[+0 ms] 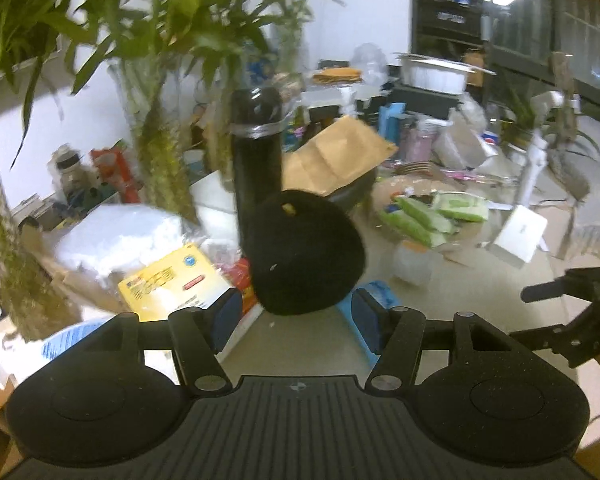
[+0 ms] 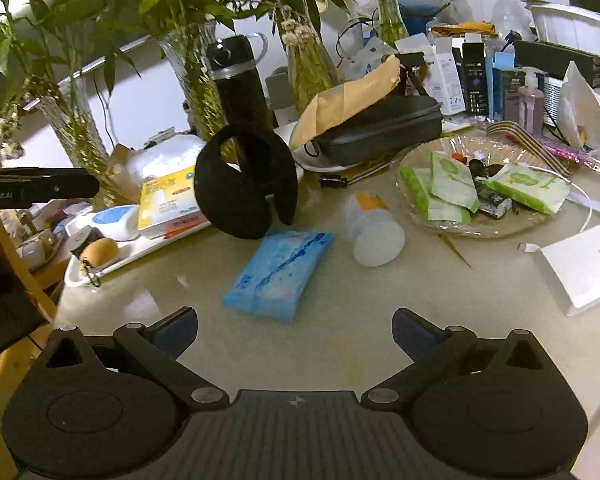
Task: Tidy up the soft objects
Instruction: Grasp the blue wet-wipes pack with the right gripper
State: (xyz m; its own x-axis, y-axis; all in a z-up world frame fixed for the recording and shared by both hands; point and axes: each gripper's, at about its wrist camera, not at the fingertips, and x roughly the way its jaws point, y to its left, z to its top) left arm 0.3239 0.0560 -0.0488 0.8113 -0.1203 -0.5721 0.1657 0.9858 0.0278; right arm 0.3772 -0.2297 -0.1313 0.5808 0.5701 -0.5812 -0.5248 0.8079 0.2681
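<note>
1. Two hand-held grippers show. The left hand-held gripper [image 1: 296, 320] has its blue-padded jaws standing apart with nothing pressed between them. The right hand-held gripper [image 2: 295, 332] stands wider apart and empty over the bare surface [image 2: 340, 336] at the bottom of its frame.
2. One black earmuff [image 2: 244, 184], fuzzy and round with a curved band, stands at centre left of the right wrist view. In the left wrist view it lies just beyond the pads, a little blurred.
3. One blue tissue pack [image 2: 280, 272], a soft, crinkled plastic rectangle, lies flat at the middle of the right view, just below the earmuff.
4. One clear round plate [image 2: 496, 228] at centre right holds at least three green-and-white soft packets [image 2: 448, 184] and small dark bits I cannot identify.
5. One translucent plastic bottle [image 2: 374, 232] lies on its side between the tissue pack and the plate.
6. One tall black cylindrical flask [image 2: 238, 84] with a silver ring stands behind the earmuff.
7. One black zippered case [image 2: 380, 128] sits at upper centre, with a brown paper envelope [image 2: 352, 96] leaning on it.
8. Several glass vases [image 2: 196, 80] hold leafy green stalks along the top.
</note>
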